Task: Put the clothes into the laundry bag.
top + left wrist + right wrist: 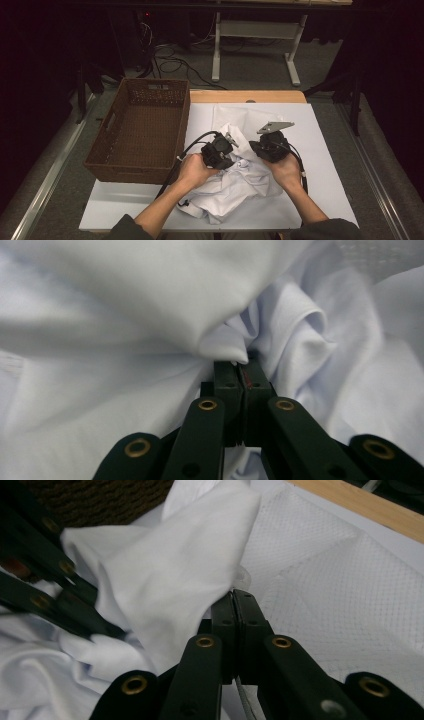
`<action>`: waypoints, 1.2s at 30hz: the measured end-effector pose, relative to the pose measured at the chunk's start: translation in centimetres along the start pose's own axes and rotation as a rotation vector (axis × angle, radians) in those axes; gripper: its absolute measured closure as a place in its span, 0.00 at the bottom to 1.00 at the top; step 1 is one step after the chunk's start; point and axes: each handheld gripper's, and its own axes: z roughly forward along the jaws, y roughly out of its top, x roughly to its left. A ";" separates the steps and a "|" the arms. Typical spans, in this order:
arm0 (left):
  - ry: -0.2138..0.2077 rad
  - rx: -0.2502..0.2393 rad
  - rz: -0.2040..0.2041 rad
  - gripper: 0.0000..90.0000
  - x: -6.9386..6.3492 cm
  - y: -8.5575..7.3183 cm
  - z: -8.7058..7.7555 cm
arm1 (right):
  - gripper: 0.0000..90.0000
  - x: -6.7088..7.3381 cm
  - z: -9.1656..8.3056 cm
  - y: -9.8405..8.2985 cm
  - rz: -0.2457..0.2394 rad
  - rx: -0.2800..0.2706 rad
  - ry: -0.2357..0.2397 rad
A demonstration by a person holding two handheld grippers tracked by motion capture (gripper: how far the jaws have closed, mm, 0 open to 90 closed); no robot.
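Where the room falls dark beyond it, the desk (325, 165) carries a pale sheet over its top, with a strip of bare wood showing along the far edge. On the left side sits a brown wicker basket (137, 135), its near left corner hanging past the desk's left edge and its right wall just beside the cloth. Behind the desk, on the grey floor, stand the legs of a white frame (255, 45) and a tangle of black cables (170, 62).

A crumpled white garment (235, 185) lies from the middle of the desk down toward the near edge, bunched in folds, with a flatter part spread toward the far edge. Both hands work over it side by side.

Held low near the basket's right wall, the left gripper (239, 371) has its jaws pressed together on a fold of the garment. Just to its right, under its grey three-cornered plate, the right gripper (235, 600) has its jaws closed tight on another raised flap of the same garment.
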 end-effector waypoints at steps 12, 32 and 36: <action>0.069 -0.011 -0.169 0.75 3.2 0.3 3.3 | 1.00 1.3 0.0 -1.3 -0.026 0.034 0.036; 0.104 -0.056 -0.187 0.44 4.0 3.8 -1.0 | 1.00 1.5 1.0 -1.9 -0.045 0.086 0.039; 0.042 -0.009 -0.225 0.58 4.8 3.8 0.7 | 1.00 1.5 1.0 -1.9 -0.042 0.095 0.040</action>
